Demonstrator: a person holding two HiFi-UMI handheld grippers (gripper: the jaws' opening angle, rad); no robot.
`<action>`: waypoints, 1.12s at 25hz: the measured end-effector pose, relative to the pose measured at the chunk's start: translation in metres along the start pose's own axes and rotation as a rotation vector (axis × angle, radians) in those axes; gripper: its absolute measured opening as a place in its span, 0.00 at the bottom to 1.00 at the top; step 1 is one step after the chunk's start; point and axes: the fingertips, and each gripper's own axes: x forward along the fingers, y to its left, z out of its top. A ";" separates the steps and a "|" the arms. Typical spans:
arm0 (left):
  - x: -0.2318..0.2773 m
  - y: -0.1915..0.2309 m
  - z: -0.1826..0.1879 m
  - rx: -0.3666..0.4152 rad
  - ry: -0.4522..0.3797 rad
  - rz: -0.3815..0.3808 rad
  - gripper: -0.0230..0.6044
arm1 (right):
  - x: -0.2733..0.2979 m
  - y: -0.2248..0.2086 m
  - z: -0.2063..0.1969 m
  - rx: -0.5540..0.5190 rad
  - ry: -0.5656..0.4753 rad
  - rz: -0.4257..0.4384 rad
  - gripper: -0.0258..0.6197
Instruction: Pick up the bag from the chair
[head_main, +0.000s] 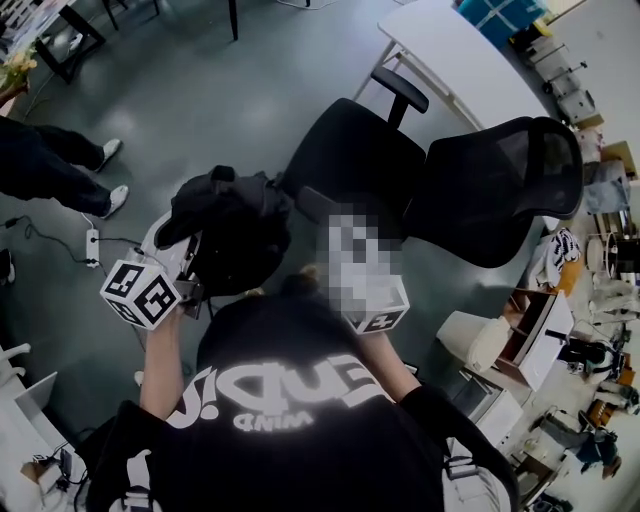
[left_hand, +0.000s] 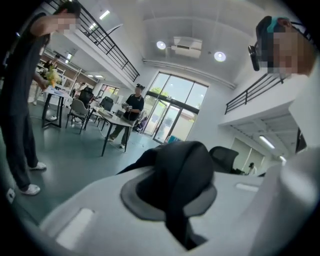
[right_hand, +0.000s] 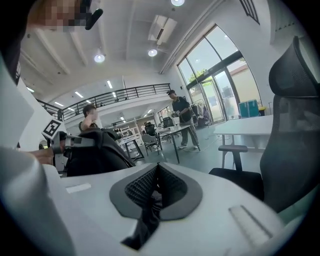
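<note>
While the left gripper (left_hand: 172, 197) is clamping shut on the black bag (head_main: 228, 232), the bag is hanging raised at the left edge of the chair (head_main: 355, 150) seat, near the person's chest; right gripper (right_hand: 155, 192) is pinching closed on a dark strap (right_hand: 145, 225); a bystander (head_main: 45, 165) is standing far left; a white table (head_main: 450, 60) is sitting far right.

Black bag (head_main: 228, 235), held beside black chair (head_main: 365, 150)

Open floor (head_main: 220, 90) ahead — chair (head_main: 360, 150) right
</note>
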 end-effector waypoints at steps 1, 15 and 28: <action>-0.001 0.005 -0.007 -0.006 0.007 0.009 0.09 | 0.002 0.002 0.000 -0.002 0.003 0.004 0.04; -0.003 0.033 -0.039 -0.058 0.052 0.029 0.09 | 0.018 0.024 -0.001 0.002 0.014 0.019 0.04; 0.000 0.025 -0.027 -0.051 0.033 0.042 0.09 | 0.010 0.014 -0.001 0.008 0.008 0.015 0.04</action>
